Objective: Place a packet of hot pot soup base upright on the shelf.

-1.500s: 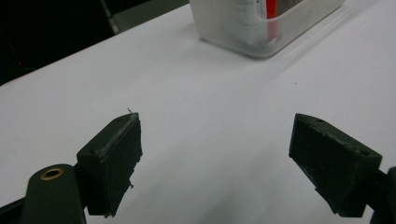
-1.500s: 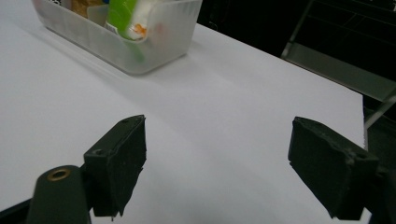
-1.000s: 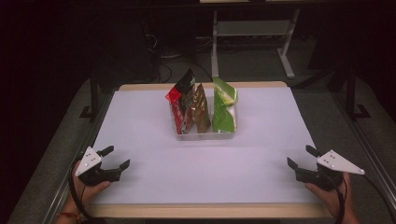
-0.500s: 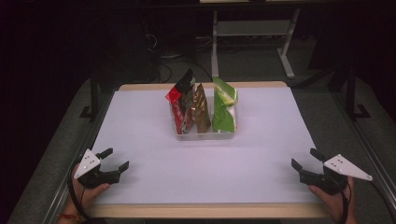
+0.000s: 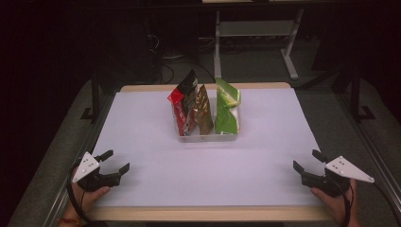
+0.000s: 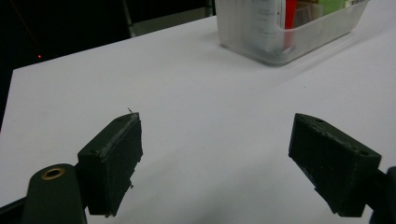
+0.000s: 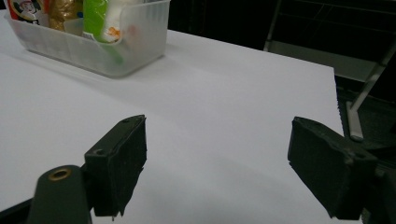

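At lower frame corners, each hand-held gripper, left [image 5: 115, 162] and right [image 5: 307, 161], waits wide open (holding nothing), snack packets [image 5: 203, 109] untouched in the bin [image 5: 208, 138] mid-desk [image 5: 142, 127].

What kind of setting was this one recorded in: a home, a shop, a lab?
Most likely a lab or recording workspace. A table covered in plain white sits in a dark room, with cables on the floor behind and a metal stand. One clear bin of snack bags stands on it.
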`<state>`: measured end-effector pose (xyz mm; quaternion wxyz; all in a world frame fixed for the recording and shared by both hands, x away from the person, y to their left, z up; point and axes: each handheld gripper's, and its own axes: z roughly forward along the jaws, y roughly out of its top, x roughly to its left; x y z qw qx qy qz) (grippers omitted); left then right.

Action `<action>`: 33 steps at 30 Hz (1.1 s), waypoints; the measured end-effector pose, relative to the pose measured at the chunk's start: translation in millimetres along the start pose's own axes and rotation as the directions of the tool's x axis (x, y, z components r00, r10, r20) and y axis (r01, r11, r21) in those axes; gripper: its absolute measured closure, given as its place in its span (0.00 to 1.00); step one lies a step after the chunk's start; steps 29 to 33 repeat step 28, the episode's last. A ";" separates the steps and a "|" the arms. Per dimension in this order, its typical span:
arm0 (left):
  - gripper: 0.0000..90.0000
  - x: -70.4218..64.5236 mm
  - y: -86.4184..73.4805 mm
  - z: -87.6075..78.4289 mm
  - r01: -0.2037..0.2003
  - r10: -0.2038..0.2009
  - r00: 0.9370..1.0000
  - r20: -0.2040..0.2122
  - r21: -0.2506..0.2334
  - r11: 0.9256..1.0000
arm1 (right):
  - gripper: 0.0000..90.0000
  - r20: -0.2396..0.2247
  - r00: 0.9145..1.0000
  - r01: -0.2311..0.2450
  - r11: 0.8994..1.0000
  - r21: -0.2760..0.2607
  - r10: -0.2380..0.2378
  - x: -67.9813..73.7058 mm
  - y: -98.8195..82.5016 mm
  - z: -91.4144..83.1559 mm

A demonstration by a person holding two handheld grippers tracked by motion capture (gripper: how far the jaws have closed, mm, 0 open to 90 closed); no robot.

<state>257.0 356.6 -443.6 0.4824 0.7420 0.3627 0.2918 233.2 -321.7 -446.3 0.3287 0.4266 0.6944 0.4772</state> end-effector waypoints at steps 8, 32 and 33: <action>0.19 -0.3 0.0 0.1 -0.003 0.003 1.000 0.001 0.007 1.000 | 0.21 -0.012 1.000 0.017 1.000 0.010 -0.017 3.5 0.3 1.7; 0.19 -0.7 1.4 1.9 -0.001 0.001 1.000 0.000 0.004 1.000 | 0.21 -0.036 0.999 0.034 0.999 0.023 -0.034 8.9 0.1 3.8; 0.19 -0.7 1.4 1.9 -0.001 0.001 1.000 0.000 0.004 1.000 | 0.21 -0.036 0.999 0.034 0.999 0.023 -0.034 8.9 0.1 3.8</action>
